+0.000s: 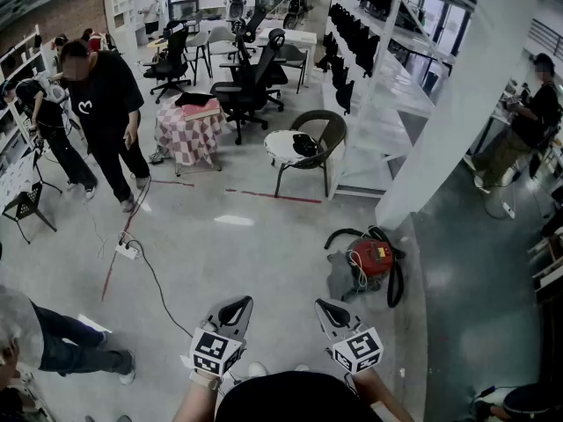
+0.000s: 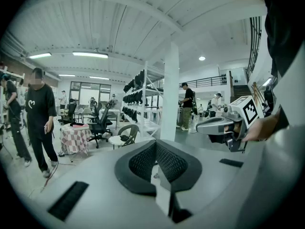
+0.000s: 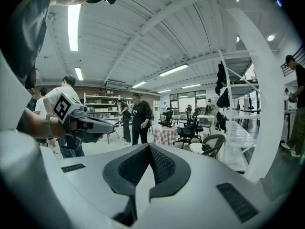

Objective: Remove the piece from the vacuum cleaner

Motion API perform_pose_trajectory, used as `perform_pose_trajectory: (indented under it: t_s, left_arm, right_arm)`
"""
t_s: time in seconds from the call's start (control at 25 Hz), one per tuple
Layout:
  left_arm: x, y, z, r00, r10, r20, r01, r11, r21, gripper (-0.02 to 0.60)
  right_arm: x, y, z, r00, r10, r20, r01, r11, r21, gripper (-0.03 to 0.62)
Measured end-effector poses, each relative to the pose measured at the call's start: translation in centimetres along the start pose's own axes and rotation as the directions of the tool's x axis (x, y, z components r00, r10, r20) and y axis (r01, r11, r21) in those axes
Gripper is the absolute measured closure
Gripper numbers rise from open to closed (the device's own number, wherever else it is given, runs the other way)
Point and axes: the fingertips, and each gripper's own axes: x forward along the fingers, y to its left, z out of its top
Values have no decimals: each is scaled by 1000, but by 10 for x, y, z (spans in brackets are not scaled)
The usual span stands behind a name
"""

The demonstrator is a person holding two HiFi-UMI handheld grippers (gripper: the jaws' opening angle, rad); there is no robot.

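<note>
Open-plan lab-workshop hall: office chairs (image 1: pixel 249 82) at upper centre, white shelving (image 1: pixel 387 95) upper right (bare concrete floor (image 1: pixel 264 253) throughout).

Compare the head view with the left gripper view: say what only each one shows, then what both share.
Only the head view: the red canister vacuum cleaner with its black hose on the grey floor, and a white power strip. Only the left gripper view: the white ceiling with strip lights, and the left gripper seen close up, jaws together on nothing. Both: the right gripper, a person in a black T-shirt, the pink checked table and the round-backed chair beside it.
</note>
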Motion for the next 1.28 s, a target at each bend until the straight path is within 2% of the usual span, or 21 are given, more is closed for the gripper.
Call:
perform_pose_trajectory:
  t_s: [0.2,0.48,0.72,0.96,1.28]
  left_arm:
    - [-10,21,-6,1000,4,3,-4,1000,-11,563]
    - [-26,49,-21,1000,-4,-11,3,999,-43,563]
    - [-8,69,-29,999,-19,-39,17,998,-56,563]
    - [46,94,-20,998,-21,-62,19,999,-44,563]
    - [146,130,25,997,-7,-72,6,1000,-15,563]
  right_arm:
    - [19,10,1,1000,-11,-9,11,1000,-3,566]
    - [43,26,6,1000,-28,6,27,999,47,565]
    - [65,20,-8,999,-36,-31,38,997,68,565]
    - [104,-28,-7,999,-37,-32,40,994,98,565]
    - [161,-132,20,999,-35,-39,39,994,100,565]
